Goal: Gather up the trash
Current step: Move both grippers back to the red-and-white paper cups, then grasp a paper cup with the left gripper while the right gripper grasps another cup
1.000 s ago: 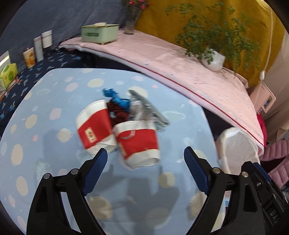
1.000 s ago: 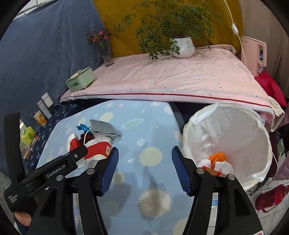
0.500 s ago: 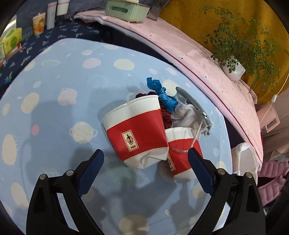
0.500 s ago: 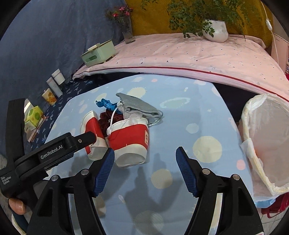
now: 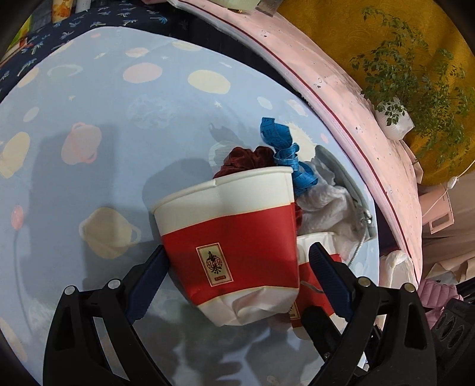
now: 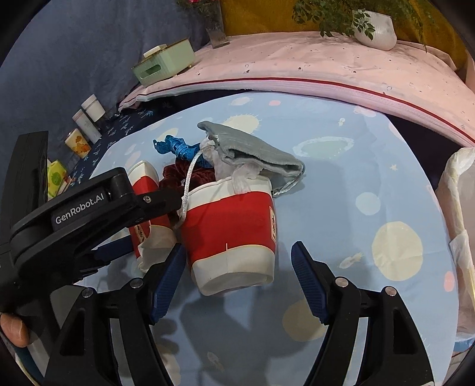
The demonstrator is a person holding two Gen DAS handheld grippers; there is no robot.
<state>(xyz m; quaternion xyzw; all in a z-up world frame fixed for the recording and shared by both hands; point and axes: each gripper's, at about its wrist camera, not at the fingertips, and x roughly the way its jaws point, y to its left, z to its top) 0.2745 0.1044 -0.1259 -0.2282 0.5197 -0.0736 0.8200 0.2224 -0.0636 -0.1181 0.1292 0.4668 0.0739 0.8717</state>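
Right wrist view: your right gripper (image 6: 237,279) is opening astride one red cup (image 6: 231,231); your left gripper (image 5: 237,282) brackets the other cup (image 5: 231,243) — neither grips, both poised to lift together.

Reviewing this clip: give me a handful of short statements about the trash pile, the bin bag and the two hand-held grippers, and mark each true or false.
1. Two red and white paper cups lie tipped on the table. True: one sits between the left hand-held gripper's fingers, the other between the right hand-held gripper's fingers.
2. The blue tape is inside the bin bag. False: it lies on the table behind the cups; the bin bag stands off the table's right edge.
3. The right hand-held gripper is clamped on its cup. False: its jaws are opening, with a gap on the right side.
4. A grey pouch rests over the right cup's mouth. True.
5. A potted plant stands on the pink cloth. True.
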